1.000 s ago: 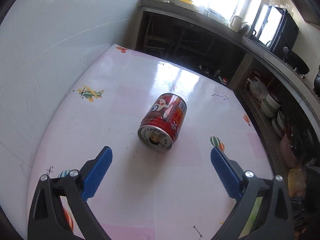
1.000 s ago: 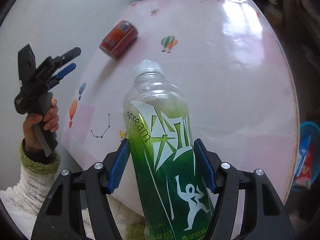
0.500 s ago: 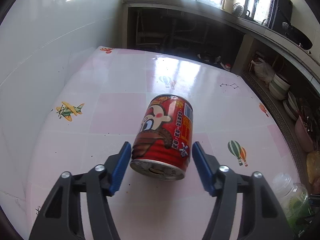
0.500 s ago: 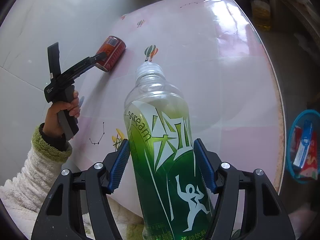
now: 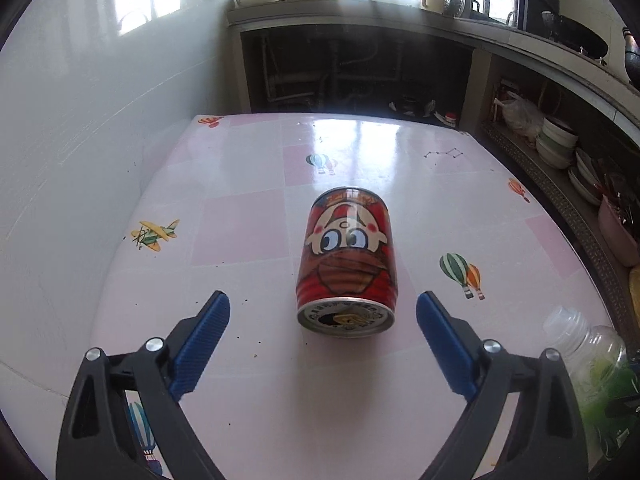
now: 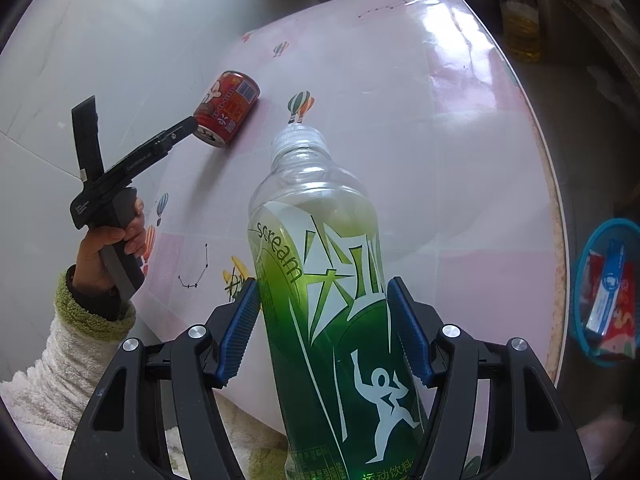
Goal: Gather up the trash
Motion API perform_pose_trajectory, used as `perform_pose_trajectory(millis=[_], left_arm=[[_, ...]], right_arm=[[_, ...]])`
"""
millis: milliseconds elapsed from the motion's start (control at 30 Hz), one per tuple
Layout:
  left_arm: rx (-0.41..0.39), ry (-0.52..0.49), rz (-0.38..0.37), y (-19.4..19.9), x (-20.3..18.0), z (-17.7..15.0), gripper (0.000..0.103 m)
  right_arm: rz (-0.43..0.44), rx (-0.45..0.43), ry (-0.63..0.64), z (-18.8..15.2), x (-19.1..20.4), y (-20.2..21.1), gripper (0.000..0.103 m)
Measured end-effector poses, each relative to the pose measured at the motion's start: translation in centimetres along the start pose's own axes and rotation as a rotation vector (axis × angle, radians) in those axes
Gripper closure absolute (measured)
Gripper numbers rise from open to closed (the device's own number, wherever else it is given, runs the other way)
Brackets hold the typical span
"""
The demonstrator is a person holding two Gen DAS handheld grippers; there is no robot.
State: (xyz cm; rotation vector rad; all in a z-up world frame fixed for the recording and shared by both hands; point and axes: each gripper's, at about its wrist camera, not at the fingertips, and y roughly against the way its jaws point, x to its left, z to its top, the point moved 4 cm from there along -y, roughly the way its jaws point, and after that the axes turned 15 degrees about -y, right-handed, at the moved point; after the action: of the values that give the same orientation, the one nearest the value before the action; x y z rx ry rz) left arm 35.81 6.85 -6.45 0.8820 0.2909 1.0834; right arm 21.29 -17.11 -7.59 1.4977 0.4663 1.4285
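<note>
A red cartoon-print can (image 5: 346, 264) lies on its side on the pink patterned table (image 5: 248, 216), its open top facing me. My left gripper (image 5: 322, 320) is open, its blue pads on either side of the can's near end without touching. The can also shows in the right wrist view (image 6: 227, 109), with the left gripper (image 6: 188, 130) at its end. My right gripper (image 6: 322, 328) is shut on an empty green-labelled plastic bottle (image 6: 320, 264), held above the table's near edge. The bottle shows at the lower right of the left wrist view (image 5: 592, 364).
A white tiled wall (image 5: 80, 128) borders the table's left side. Dark counter shelves with stacked bowls (image 5: 556, 144) stand behind and to the right. A blue basket (image 6: 604, 292) holding wrappers sits on the floor right of the table. A bottle of yellow liquid (image 6: 520, 24) stands on the floor.
My left gripper was closed around the can half a second ago and now stands open and drawn back a little. The can has rolled so its face print is up. The right gripper holds the bottle steady.
</note>
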Motion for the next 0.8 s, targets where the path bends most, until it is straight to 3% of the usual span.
perform_pose_trajectory(millis=[167, 233, 300, 567, 800], left_arm=[[0.045, -0.005, -0.018, -2.6, -0.9, 0.3, 0.011], [0.038, -0.034, -0.01, -2.9, -1.6, 0.8, 0.019], [0.046, -0.059, -0.022, -2.9, -2.2, 1.1, 0.039], [0.058, -0.109, 0.014, 1.1, -3.8, 0.5, 0.039], [0.051, -0.106, -0.045, 6.1, -5.5, -1.3, 0.039]], right_arm=[[0.011, 0.002, -0.015, 0.1, -0.2, 0.0, 0.042], [0.013, 0.002, -0.017, 0.1, -0.3, 0.0, 0.042], [0.014, 0.003, -0.017, 0.1, -0.5, 0.0, 0.042], [0.02, 0.007, -0.017, 0.2, -0.7, 0.1, 0.042], [0.019, 0.009, -0.013, 0.2, -1.0, 0.0, 0.042]])
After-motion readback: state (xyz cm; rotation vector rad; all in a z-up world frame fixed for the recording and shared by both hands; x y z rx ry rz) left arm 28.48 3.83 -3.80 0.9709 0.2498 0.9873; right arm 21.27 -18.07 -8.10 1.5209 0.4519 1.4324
